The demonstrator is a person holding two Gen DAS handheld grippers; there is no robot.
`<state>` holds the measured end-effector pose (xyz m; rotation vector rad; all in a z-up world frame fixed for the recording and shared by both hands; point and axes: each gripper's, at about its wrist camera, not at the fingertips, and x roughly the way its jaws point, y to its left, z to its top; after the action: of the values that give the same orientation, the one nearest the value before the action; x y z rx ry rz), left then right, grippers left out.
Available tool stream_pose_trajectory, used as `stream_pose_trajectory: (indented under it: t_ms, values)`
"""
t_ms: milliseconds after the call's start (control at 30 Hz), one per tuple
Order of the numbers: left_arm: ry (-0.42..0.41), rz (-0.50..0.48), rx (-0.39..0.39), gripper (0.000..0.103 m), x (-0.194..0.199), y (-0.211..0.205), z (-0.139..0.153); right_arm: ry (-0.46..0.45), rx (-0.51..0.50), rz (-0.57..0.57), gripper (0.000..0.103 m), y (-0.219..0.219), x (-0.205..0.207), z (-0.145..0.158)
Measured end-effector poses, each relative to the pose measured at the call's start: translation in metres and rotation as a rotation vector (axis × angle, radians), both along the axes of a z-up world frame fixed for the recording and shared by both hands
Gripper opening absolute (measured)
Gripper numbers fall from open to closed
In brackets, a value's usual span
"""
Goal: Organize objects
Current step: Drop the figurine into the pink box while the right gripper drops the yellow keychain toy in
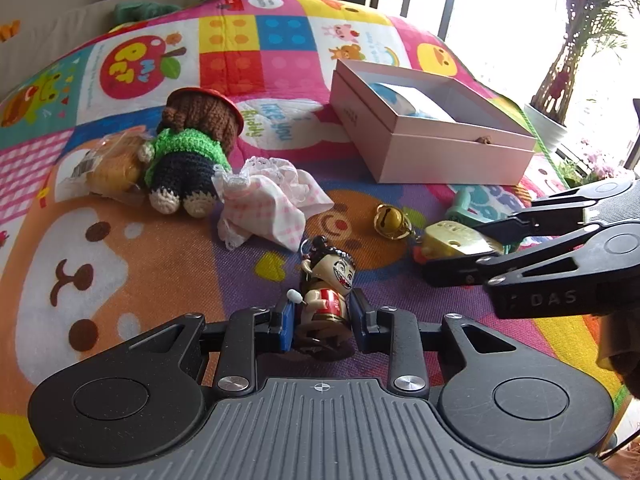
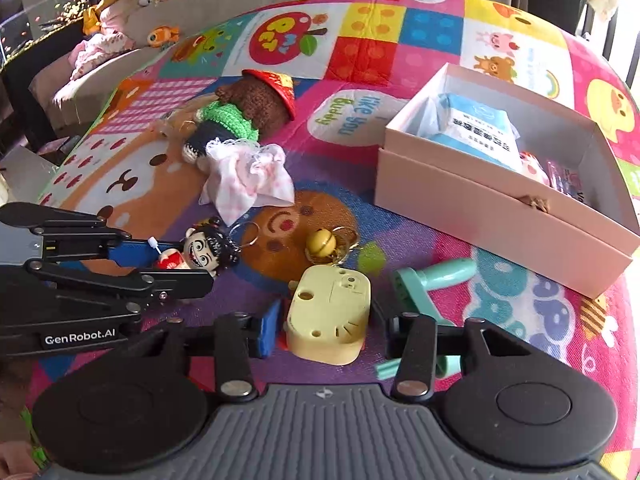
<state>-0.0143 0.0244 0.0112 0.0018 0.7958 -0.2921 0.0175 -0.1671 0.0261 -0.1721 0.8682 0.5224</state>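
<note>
On the bright play mat (image 1: 120,264), the left gripper (image 1: 322,320) and right gripper (image 2: 324,328), both spread, straddle the figurine (image 1: 328,284) and yellow toy (image 2: 328,316) at lower centre; squeeze squarely before lifting toward the box (image 2: 500,216).

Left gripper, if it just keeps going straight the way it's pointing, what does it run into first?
The left gripper already has the grinning figurine between its fingers. Past that, probably the pink checked cloth, though depth is hard to judge.

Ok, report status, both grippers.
Left gripper open around grinning keychain figurine. Right gripper open around pale yellow plastic toy. Pink cardboard box unobstructed.
</note>
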Motion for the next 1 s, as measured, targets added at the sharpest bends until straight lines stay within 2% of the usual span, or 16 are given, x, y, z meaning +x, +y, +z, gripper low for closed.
stream_pose_trajectory:
  t_ms: [100,200,300,400,567,700,800,833,900,1000]
  values:
    - [-0.002,0.003,0.008,0.032,-0.001,-0.001,0.001,0.001,0.036,-0.003,0.045,-0.013,-0.005,0.010]
    - [-0.008,0.004,0.027,0.032,-0.004,-0.003,0.002,0.013,0.143,-0.032,0.044,-0.039,-0.006,0.033]
    - [-0.011,-0.017,0.019,0.032,-0.007,-0.007,0.009,-0.071,0.223,-0.097,0.044,-0.071,-0.011,0.064]
    - [-0.032,-0.053,-0.020,0.031,0.001,-0.014,0.033,-0.189,0.269,-0.152,0.044,-0.102,-0.019,0.090]
    - [-0.162,-0.107,-0.052,0.032,0.046,-0.050,0.093,-0.303,0.311,-0.231,0.044,-0.143,-0.015,0.111]
    - [-0.238,-0.124,-0.145,0.032,0.112,-0.095,0.119,-0.348,0.302,-0.282,0.044,-0.160,-0.005,0.112]
    - [-0.278,-0.083,-0.274,0.032,0.163,-0.123,0.119,-0.359,0.297,-0.310,0.044,-0.171,0.002,0.109]
    - [-0.258,-0.075,-0.280,0.032,0.181,-0.136,0.112,-0.362,0.290,-0.320,0.044,-0.174,0.004,0.108]
    - [-0.186,-0.041,-0.220,0.033,0.207,-0.156,0.094,-0.363,0.275,-0.343,0.044,-0.180,0.008,0.104]
    - [-0.201,-0.011,-0.155,0.032,0.209,-0.159,0.077,-0.359,0.259,-0.380,0.044,-0.191,0.015,0.098]
